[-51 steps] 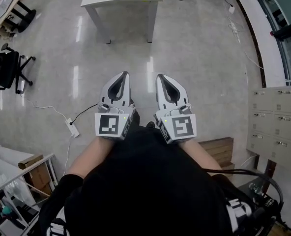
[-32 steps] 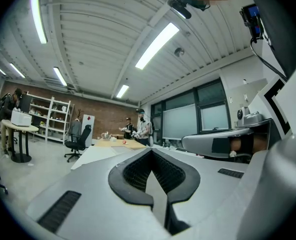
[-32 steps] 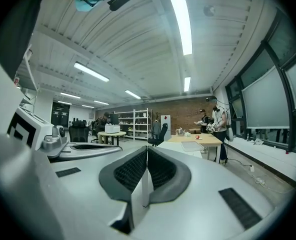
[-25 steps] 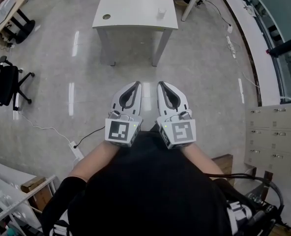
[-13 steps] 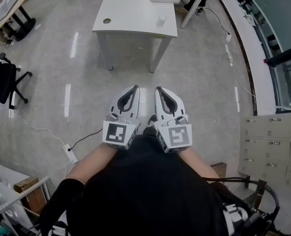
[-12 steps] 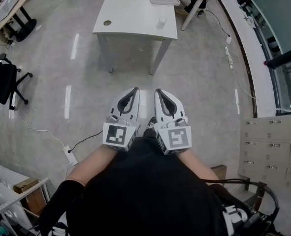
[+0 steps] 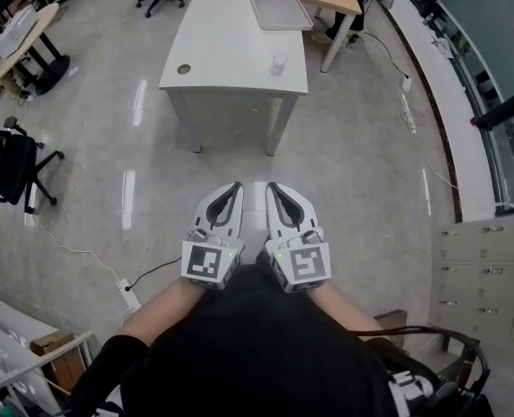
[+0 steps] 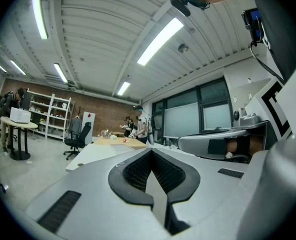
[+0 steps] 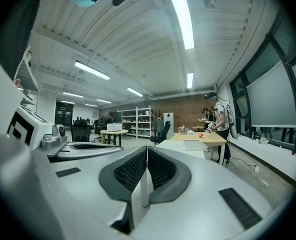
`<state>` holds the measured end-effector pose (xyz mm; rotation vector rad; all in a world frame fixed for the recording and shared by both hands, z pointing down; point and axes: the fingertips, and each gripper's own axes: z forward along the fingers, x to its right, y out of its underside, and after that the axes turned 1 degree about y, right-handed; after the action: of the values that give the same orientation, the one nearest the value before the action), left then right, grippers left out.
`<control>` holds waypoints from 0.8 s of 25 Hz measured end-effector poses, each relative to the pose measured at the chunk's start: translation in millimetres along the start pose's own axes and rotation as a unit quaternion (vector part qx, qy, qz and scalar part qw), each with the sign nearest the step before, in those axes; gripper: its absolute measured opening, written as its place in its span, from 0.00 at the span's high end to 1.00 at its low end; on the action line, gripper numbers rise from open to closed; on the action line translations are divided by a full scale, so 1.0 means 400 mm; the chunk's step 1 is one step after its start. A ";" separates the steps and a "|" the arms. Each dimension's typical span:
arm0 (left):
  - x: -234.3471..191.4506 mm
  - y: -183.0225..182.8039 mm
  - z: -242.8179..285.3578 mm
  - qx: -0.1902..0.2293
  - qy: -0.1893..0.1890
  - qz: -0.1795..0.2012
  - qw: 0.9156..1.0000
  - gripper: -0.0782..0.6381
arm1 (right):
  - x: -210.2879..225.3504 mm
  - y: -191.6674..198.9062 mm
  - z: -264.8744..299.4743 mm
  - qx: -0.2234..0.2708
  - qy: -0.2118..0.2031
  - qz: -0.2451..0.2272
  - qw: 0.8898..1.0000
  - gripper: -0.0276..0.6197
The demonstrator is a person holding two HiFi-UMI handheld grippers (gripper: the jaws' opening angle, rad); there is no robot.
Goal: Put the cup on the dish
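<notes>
You held the left gripper (image 7: 230,191) and the right gripper (image 7: 273,189) side by side close to your body, each with its fingers pressed together on nothing. The cup (image 7: 279,62) stood on the white table (image 7: 231,46) well ahead of both grippers, near its right edge. A small dark round object (image 7: 184,69) lay toward the left edge, and a grey tray (image 7: 280,10) sat farther back.

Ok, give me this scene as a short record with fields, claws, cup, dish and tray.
left claw: shut, empty, held close to the body
right claw: shut, empty, beside the left one
cup: on the white table, near its right edge
dish: small, round, near the table's left edge, apart from the cup
tray: far end of the table
task: not yet started
</notes>
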<state>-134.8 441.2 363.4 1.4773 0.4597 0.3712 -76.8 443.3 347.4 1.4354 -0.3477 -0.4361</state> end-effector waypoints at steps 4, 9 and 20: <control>0.014 -0.014 0.071 -0.004 -0.002 0.012 1.000 0.89 | 0.057 -0.013 0.033 -0.002 -0.012 0.005 1.000 0.94; 0.020 -0.035 0.179 -0.005 -0.018 0.020 1.000 0.89 | 0.153 -0.042 0.089 0.009 -0.030 0.003 1.000 0.94; 0.061 -0.033 0.380 -0.013 -0.036 0.022 0.999 0.89 | 0.346 -0.041 0.150 0.014 -0.050 0.003 0.999 0.94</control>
<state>-36.9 322.1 354.0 1.4730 0.3646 0.3565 13.7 322.5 333.3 1.4429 -0.4397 -0.5017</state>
